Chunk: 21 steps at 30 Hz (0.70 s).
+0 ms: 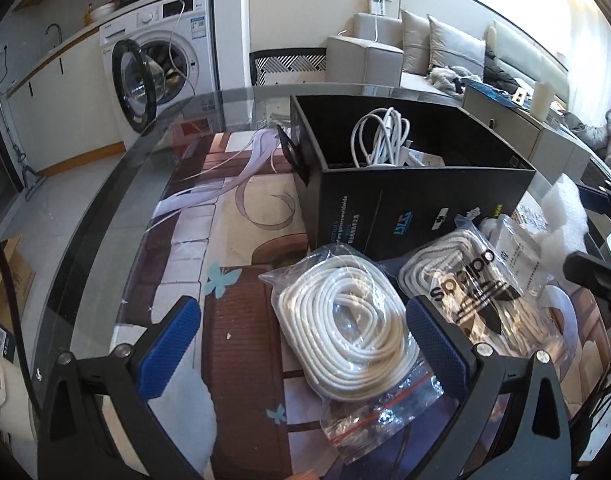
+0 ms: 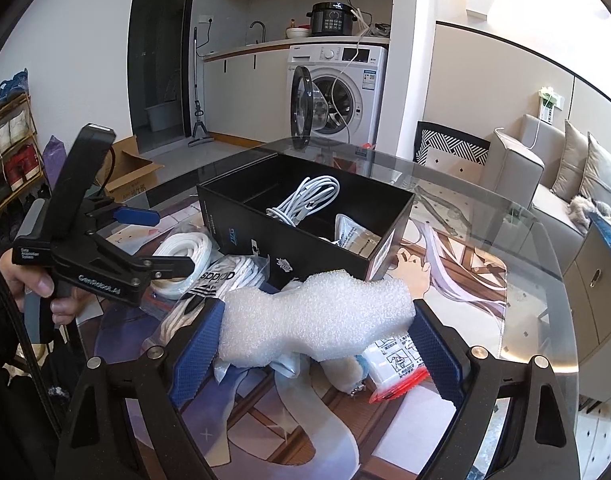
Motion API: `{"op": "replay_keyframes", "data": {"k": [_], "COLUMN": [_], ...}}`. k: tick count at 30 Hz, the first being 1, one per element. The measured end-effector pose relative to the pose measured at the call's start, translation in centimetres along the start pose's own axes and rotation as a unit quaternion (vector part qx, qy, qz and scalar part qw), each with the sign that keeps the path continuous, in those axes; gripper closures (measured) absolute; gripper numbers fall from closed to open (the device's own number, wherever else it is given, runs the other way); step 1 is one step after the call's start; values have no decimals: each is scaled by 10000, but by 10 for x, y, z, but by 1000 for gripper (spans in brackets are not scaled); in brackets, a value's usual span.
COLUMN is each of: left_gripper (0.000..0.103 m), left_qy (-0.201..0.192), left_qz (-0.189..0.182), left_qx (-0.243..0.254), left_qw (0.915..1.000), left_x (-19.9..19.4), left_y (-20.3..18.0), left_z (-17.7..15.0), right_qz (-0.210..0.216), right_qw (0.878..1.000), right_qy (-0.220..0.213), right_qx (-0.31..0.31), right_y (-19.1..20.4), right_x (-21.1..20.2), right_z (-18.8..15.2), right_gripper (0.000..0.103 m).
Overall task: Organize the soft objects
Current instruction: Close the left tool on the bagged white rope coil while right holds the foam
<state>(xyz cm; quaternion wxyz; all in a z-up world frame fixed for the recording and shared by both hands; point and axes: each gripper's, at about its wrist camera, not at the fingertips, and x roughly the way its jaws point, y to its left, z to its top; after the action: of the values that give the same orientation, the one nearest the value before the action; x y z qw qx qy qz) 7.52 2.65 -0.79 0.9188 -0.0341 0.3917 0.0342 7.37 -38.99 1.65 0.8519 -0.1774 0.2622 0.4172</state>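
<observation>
On the left, the left tongs point(image 1: 301, 344) stand wide open, angled down at the glass surface point(image 1: 105, 216), their right pad beside a bagged coil of white cord point(image 1: 345, 328), seemingly lined up to pick it up next. Just right of it lies a bag of white laces with an Adidas label point(image 1: 465, 284), both waiting in front of the black box point(image 2: 305, 236), which already holds a white cable bundle point(image 2: 305, 200) and a small white packet point(image 2: 353, 236), evidently the collecting place. Farther right, the right tongs point(image 2: 313, 344) close on a white foam piece point(image 2: 317, 320), its ends meeting both blue pads, probably ready for lifting into the box.
</observation>
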Motion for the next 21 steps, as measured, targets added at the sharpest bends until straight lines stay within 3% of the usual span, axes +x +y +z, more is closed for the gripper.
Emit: {"op": "replay_keyframes", "data": {"k": [21], "left_gripper": [0], "left_qy": [416], "left_qz": [164], "left_qx": [302], "left_qw": [9985], "left_x": [11], "left_y": [1], "left_z": [4], "right_qz": [-23], "right_qw": [10000], "right_qy": [-21], "right_qx": [-17], "right_y": [-1], "right_x": [-5], "right_z": [0], "right_gripper": [11]}}
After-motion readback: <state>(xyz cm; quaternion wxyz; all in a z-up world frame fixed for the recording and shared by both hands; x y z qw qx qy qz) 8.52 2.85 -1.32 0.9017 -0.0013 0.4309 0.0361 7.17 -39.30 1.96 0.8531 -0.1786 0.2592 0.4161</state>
